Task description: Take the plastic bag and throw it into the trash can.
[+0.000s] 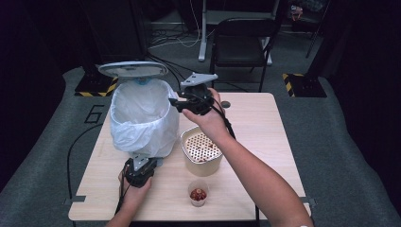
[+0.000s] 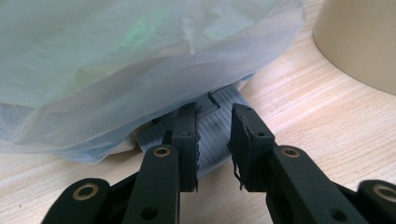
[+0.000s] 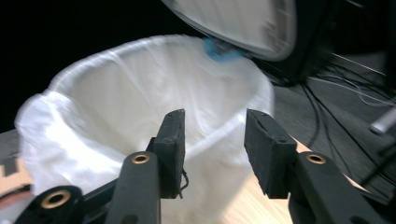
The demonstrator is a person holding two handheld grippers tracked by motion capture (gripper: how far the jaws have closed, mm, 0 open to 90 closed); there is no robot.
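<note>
The left hand-held gripper [image 1: 140,171] sits low on the pale wooden counter [image 1: 265,123], its jaws set on the grey ribbed foot pedal [image 2: 219,135] at the base of the small pedal bin lined with a white plastic bag [image 1: 142,118]. In the left gripper view the jaws stand narrowly apart with nothing between them, their tips resting over the pedal just under the overhang of the bag. The bin's round grey lid [image 1: 133,69] stands raised above and behind the rim, so the pressing of the pedal seems to be done and held: the bin is open.

The right hand-held gripper [image 1: 182,101] is held up in the air just beside the bin's rim, on the side nearer the middle of the counter. In the right gripper view its jaws [image 3: 212,144] are moderately wide and empty, pointing at the open mouth of the bag with the lid above and beyond them. Whether anything already lies inside the bag cannot be told from here.

Below and nearer the person than the right hand-held gripper stands a beige round container with a perforated insert [image 1: 202,151], and nearer still a small clear cup holding red bits [image 1: 198,195]. Both stand upright on the counter, apart from the bin and untouched by either tool.

My reading is that the work is at an early-to-middle stage: bin opened, right tool free, and the fetching and tipping of waste into the bag, then letting the lid fall, are left to do.
</note>
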